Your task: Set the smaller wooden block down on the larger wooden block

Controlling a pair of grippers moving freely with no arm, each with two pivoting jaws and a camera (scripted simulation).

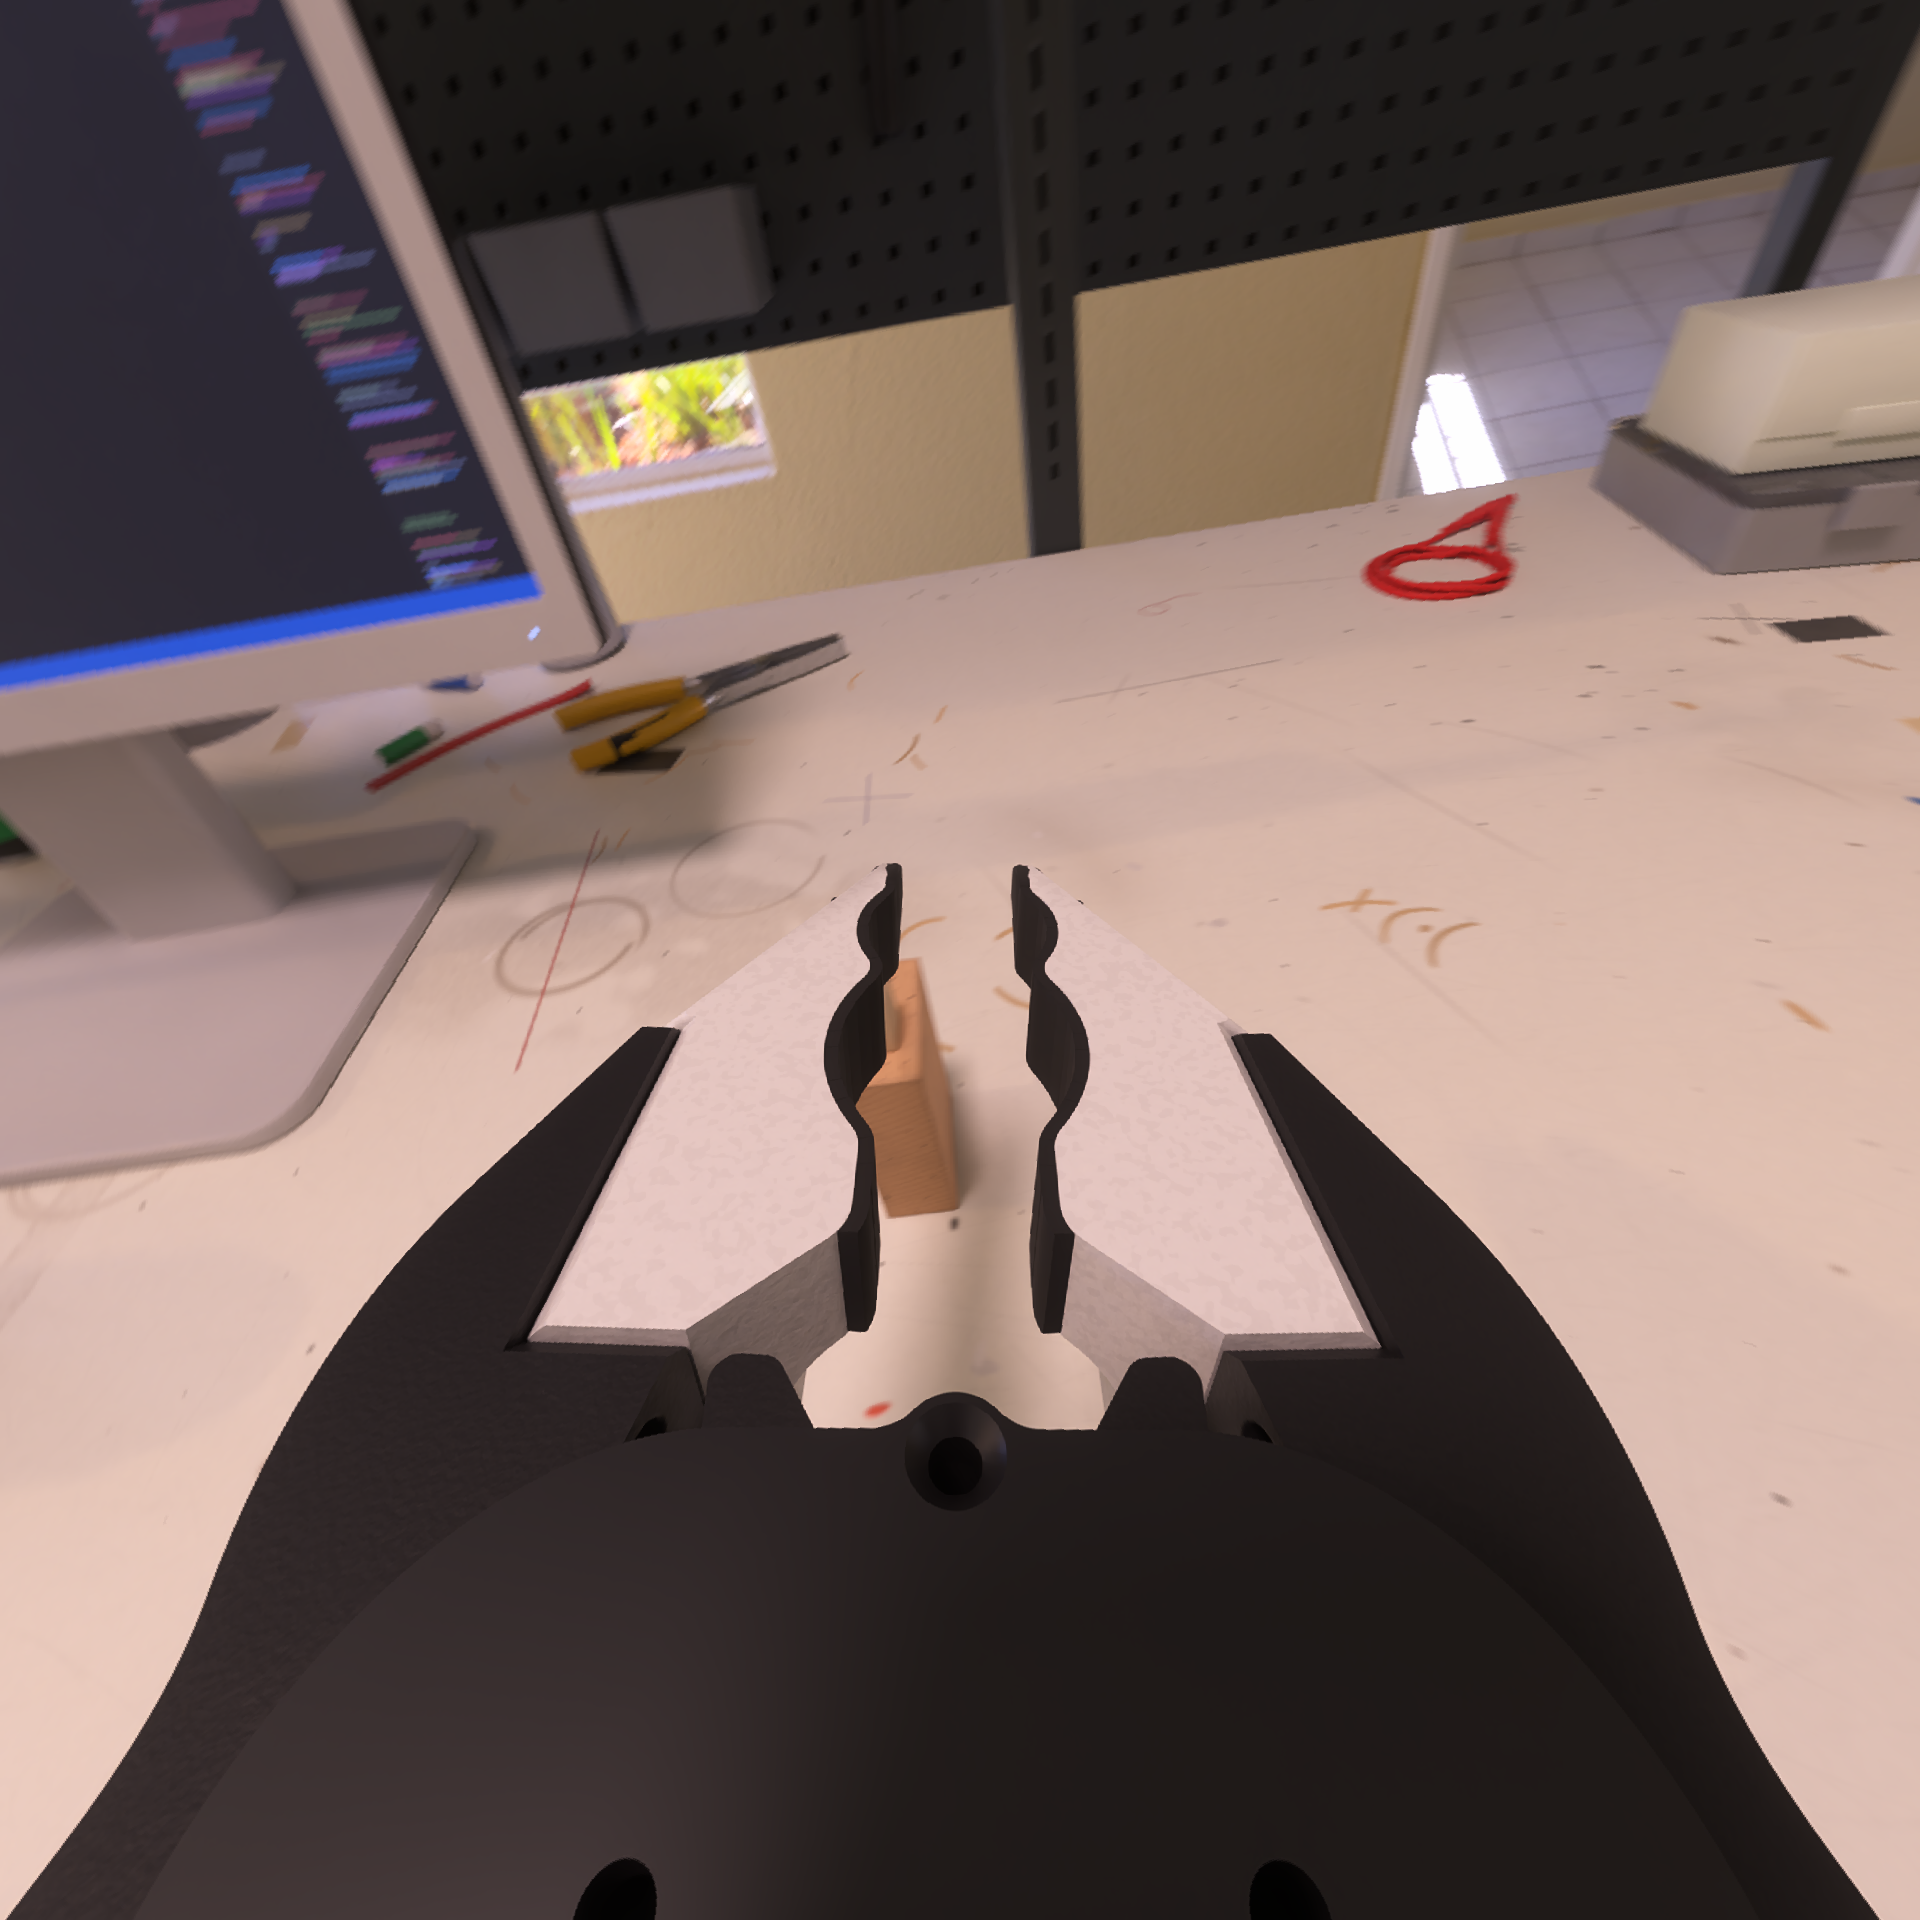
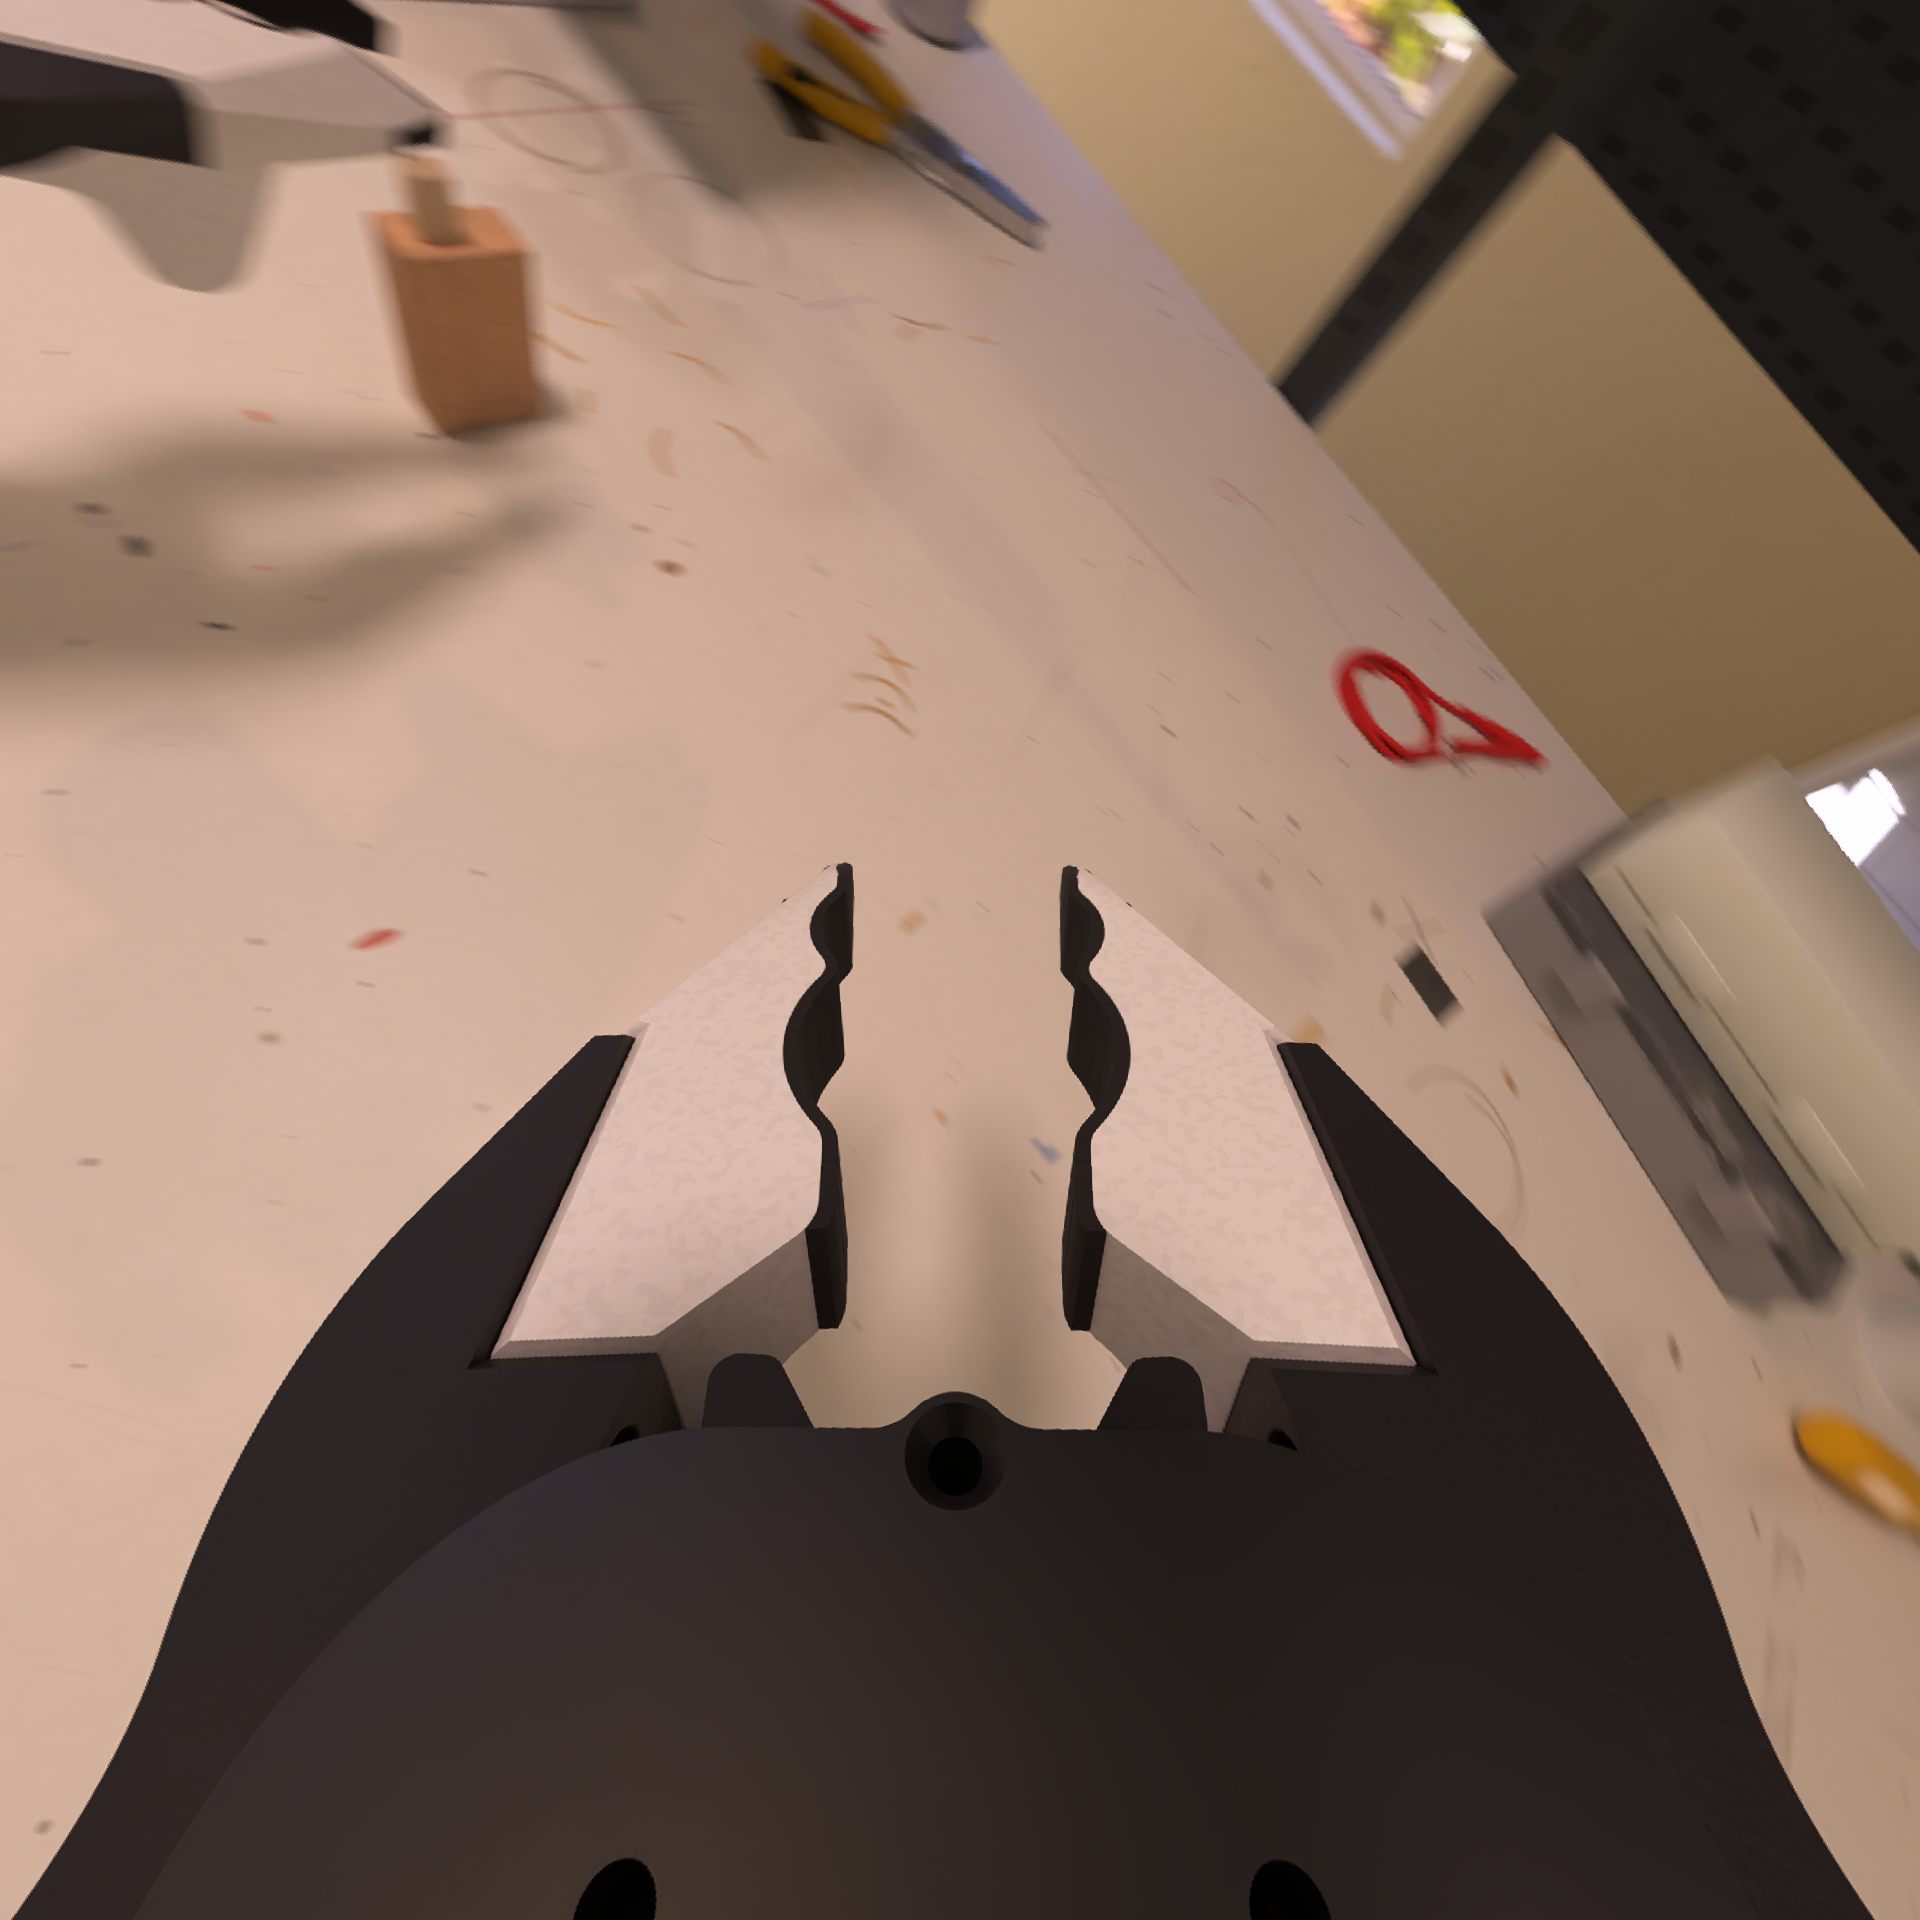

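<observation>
The larger wooden block (image 2: 457, 312) stands upright on the white bench. The smaller wooden block (image 2: 431, 203), a short pale peg, stands upright on its top face. My left gripper (image 2: 410, 133) hovers just above the peg, jaws apart. In the left wrist view both blocks show below, between the fingers of my left gripper (image 1: 956, 878): the larger block (image 1: 920, 1143) and the smaller one (image 1: 906, 1003), close to the left pad and partly hidden by it. My right gripper (image 2: 956, 878) is open and empty over bare bench, well away from the blocks.
A monitor (image 1: 208, 312) on a stand is at the left, with yellow-handled pliers (image 1: 686, 707) beside it. A red cord loop (image 1: 1439, 561) and a grey-and-cream box (image 1: 1787, 436) lie at the far right. A black pegboard (image 1: 1351, 125) backs the bench.
</observation>
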